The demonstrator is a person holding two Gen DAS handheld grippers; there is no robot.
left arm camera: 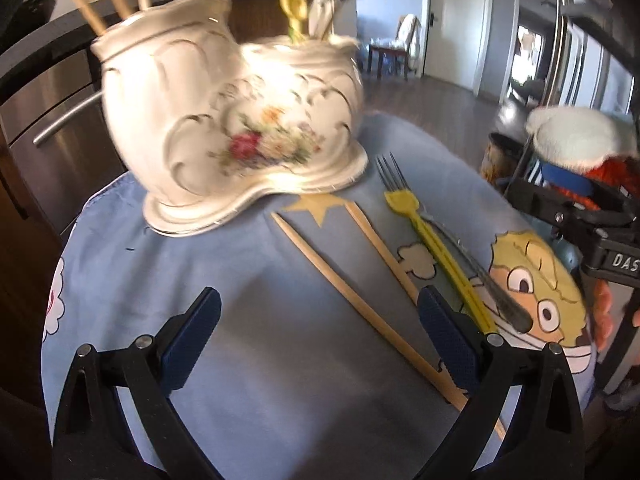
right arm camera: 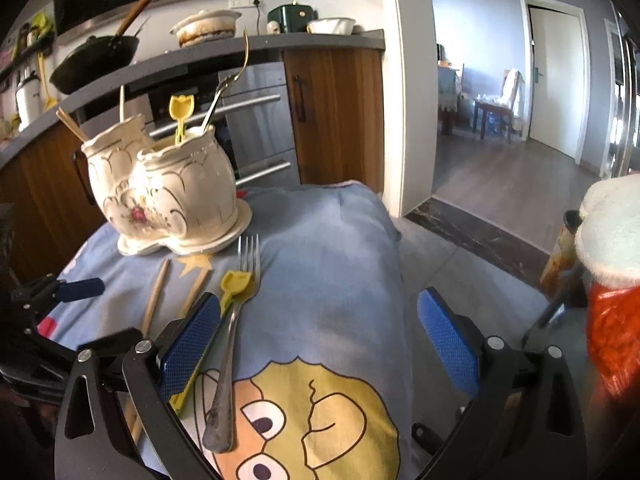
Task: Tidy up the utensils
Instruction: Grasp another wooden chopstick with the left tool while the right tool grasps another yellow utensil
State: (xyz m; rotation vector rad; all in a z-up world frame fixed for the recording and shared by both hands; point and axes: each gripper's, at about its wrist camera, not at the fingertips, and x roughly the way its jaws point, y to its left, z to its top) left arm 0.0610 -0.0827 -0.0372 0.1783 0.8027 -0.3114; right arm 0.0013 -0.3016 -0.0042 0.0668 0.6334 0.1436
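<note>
Kitchen cabinets and a grey counter stood behind the tabletop [right arm camera: 340, 240], which was draped in a blue cartoon-print cloth [left arm camera: 240, 340]. Near the tabletop's far left corner sat a white floral ceramic holder [left arm camera: 224, 120] with two joined pots on one base. Its left pot held wooden chopsticks [left arm camera: 100, 4]; its right pot held a yellow plastic fork [right arm camera: 181, 114] and a metal utensil [right arm camera: 222, 92] whose type I could not tell.

On the cloth, just in front of the holder, lay a pair of loose chopsticks [left arm camera: 360, 280], spread apart at the far ends and running back toward you. To their right lay another yellow plastic fork [left arm camera: 436, 252] and a metal fork [right arm camera: 230, 340], side by side and touching or overlapping along their handles, tines pointing toward the holder.

Your left hand-held gripper [left arm camera: 320, 320] hovered low over the cloth with its fingers spread wide, grasping nothing; its right finger [left arm camera: 448, 336] sat over the near part of the chopsticks. Your right hand-held gripper [right arm camera: 320, 320] was likewise released and empty, its left finger [right arm camera: 188, 344] just beside the two forks' handles. A plush toy [right arm camera: 612, 240] in white and orange stood off the tabletop's right edge.
</note>
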